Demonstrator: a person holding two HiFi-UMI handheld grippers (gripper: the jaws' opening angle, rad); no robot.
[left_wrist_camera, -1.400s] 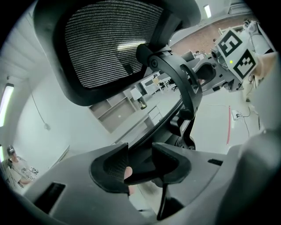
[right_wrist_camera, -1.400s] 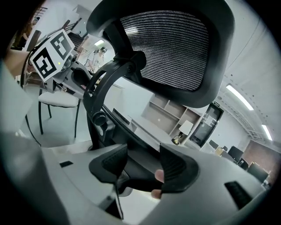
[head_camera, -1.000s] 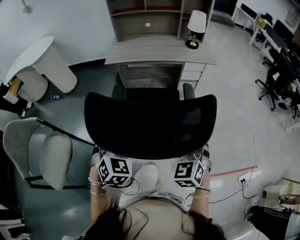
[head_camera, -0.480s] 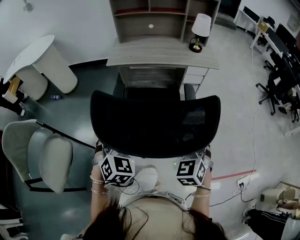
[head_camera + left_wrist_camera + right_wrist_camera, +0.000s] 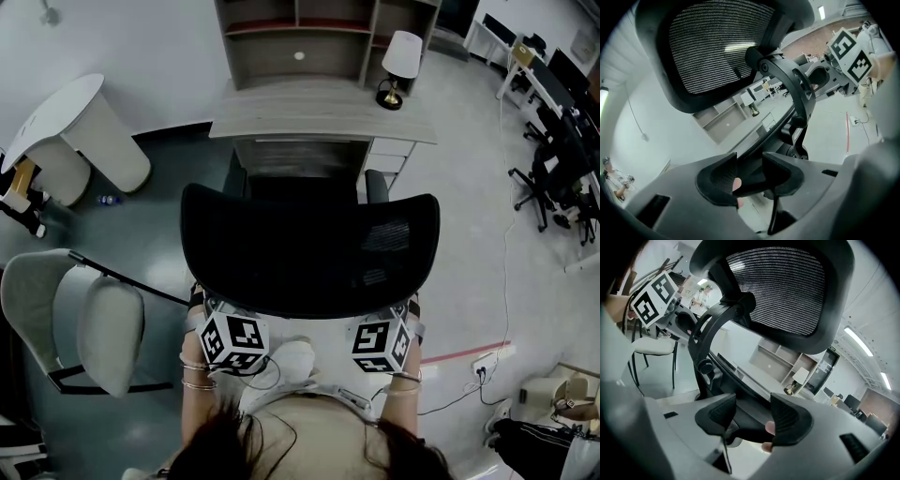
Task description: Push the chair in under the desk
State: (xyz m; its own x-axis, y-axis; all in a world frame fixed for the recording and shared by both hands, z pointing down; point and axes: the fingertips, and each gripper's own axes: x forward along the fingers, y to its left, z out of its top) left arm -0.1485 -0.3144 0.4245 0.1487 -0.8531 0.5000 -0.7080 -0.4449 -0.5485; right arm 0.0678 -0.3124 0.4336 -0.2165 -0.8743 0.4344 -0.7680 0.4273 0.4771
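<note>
A black mesh-backed office chair (image 5: 309,248) faces the wooden desk (image 5: 319,112), its seat partly under the desktop. Both grippers sit low behind the backrest; in the head view only their marker cubes, the left cube (image 5: 234,342) and the right cube (image 5: 382,345), show below it. In the left gripper view my left gripper (image 5: 749,176) has a black part of the chair's lower frame spanning its jaws, under the backrest (image 5: 717,47). My right gripper (image 5: 752,420) holds the same kind of black frame part between its pads, below the backrest (image 5: 787,291).
A lamp (image 5: 397,56) stands on the desk's right end, with a shelf unit (image 5: 300,37) behind. To the left are a white round table (image 5: 84,127) and a pale chair (image 5: 84,319). Office chairs (image 5: 553,169) stand far right. A cable and socket strip (image 5: 483,361) lie on the floor.
The chair has moved a little closer to the desk, and the gap between backrest and desktop edge has narrowed. Both grippers stay in place behind the backrest.
</note>
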